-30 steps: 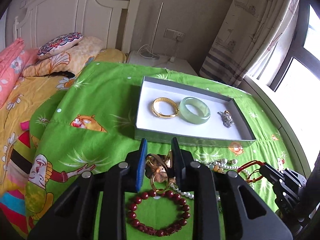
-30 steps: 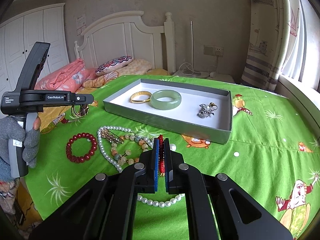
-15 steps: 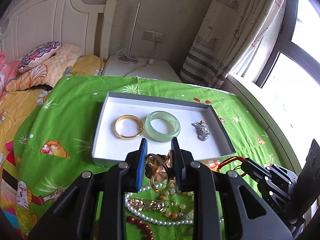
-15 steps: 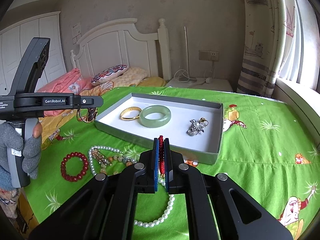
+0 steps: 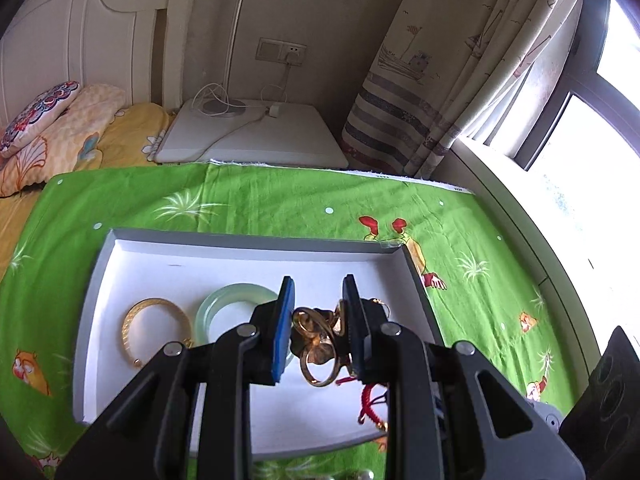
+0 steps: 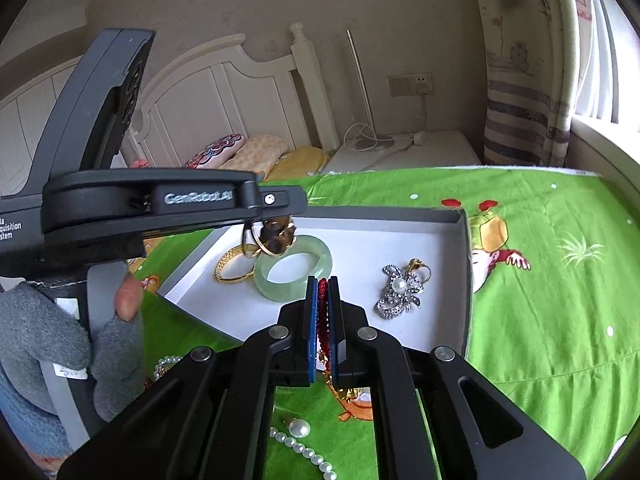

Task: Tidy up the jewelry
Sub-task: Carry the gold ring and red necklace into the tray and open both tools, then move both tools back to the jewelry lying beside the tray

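The left gripper (image 5: 318,300) tilts down over the shallow grey cardboard tray with a white floor (image 5: 248,240), its blue-padded jaws a little way apart and clamped on a cluster of gold-coloured rings with a brown piece (image 5: 316,344). In the right wrist view that same gripper (image 6: 276,216) reaches in from the left, the cluster (image 6: 272,238) hanging over the near-left part of the tray (image 6: 464,280), above the green bangle. A hand in a grey fingerless glove (image 6: 60,344) grips its handle, one bare fingertip showing.

The right gripper (image 6: 322,292) also points downward, at the tray's near edge. Its jaws are almost fully together, pinching a red beaded cord bracelet (image 6: 322,312) that hangs between the pads; in the left wrist view the red cord (image 5: 370,400) dangles over the tray's near-right part.

Three pieces lie inside the tray: one gold textured bangle (image 6: 232,268) toward its left, one pale green jade bangle (image 6: 294,268) just beside it and seemingly touching it, and one silver rhinestone brooch with a pearl centre (image 6: 400,292) toward its right, apart from the bangles.

The tray sits on a bright green cartoon-print cloth (image 6: 540,280). On the cloth in front of the tray lies one white pearl strand (image 6: 304,444), partly hidden by the gripper. Other pieces near it are too covered to count.
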Available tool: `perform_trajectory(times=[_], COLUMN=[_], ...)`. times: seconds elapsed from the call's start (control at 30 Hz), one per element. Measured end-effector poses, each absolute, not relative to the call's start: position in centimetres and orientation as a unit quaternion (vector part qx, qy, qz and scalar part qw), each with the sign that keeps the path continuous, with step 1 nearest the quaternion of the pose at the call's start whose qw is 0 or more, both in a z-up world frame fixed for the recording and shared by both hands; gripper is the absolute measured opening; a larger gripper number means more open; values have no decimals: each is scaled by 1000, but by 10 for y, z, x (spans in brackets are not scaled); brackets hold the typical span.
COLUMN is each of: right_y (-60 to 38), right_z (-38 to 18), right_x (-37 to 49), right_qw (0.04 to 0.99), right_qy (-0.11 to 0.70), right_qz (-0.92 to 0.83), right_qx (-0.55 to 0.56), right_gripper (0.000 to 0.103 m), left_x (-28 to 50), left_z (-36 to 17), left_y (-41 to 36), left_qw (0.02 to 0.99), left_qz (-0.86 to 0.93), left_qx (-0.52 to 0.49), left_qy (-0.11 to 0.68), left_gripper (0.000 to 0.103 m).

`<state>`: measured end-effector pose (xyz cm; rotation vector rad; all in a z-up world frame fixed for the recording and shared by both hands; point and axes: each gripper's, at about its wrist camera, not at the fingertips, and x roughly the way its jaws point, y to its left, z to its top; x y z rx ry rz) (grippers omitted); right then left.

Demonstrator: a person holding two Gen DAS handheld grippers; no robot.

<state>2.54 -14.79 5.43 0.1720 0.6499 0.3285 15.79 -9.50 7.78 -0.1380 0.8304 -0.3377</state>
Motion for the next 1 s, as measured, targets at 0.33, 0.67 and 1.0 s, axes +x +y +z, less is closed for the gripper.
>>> perform_trajectory(times=[0.33, 0.67, 1.0], right_y=[-161, -184, -171], right_z=[40, 61, 52], right_x=[19, -27, -69], right_qw=[932, 939, 932], right_qy=[329, 295, 317], right_qz=[126, 134, 152], right_qx=[86, 115, 82], right_gripper=[43, 43, 44], left_x=[163, 51, -60], left_z=[67, 76, 43], left_y=[-92, -16, 68], left_qw=[917, 938, 934], left_qz=[-112, -18, 9], left_qx=[-40, 35, -11], left_qy=[382, 343, 356], left_gripper=[69, 99, 100])
